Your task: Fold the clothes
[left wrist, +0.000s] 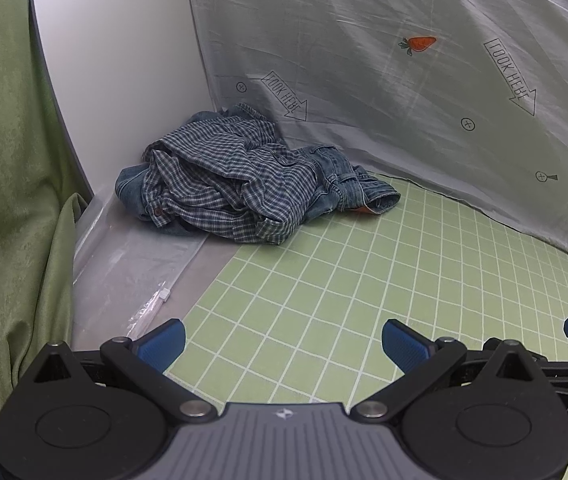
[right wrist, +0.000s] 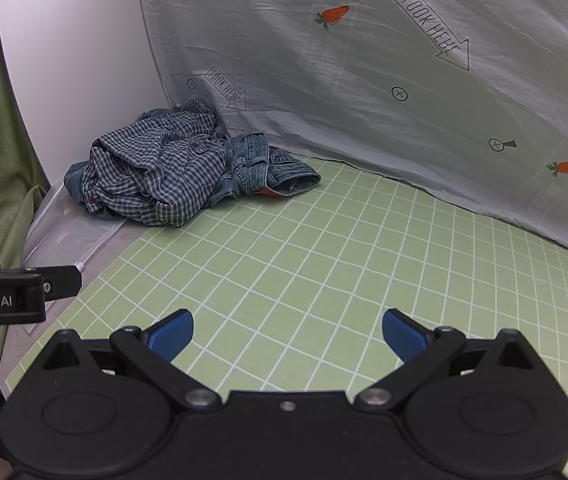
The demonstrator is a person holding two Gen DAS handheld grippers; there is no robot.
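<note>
Left wrist view showed the left gripper (left wrist: 281, 340) hovering low over the green grid mat (left wrist: 364, 280) on the tabletop, its blue-padded jaws spread wide and holding nothing; just beside it the right gripper (right wrist: 288, 330) hung the same way, jaws wide and empty. Farther back, a checked shirt (left wrist: 219, 184) lay crumpled on top of a denim garment (left wrist: 344, 176), the heap pushed into the corner where the white panel (left wrist: 123, 60) met the carrot-printed grey sheet (left wrist: 404, 60). The two garments looked tangled, so a pinch into the heap could catch both layers and drag the denim along; a reach that deep might also snag the hanging sheet.
</note>
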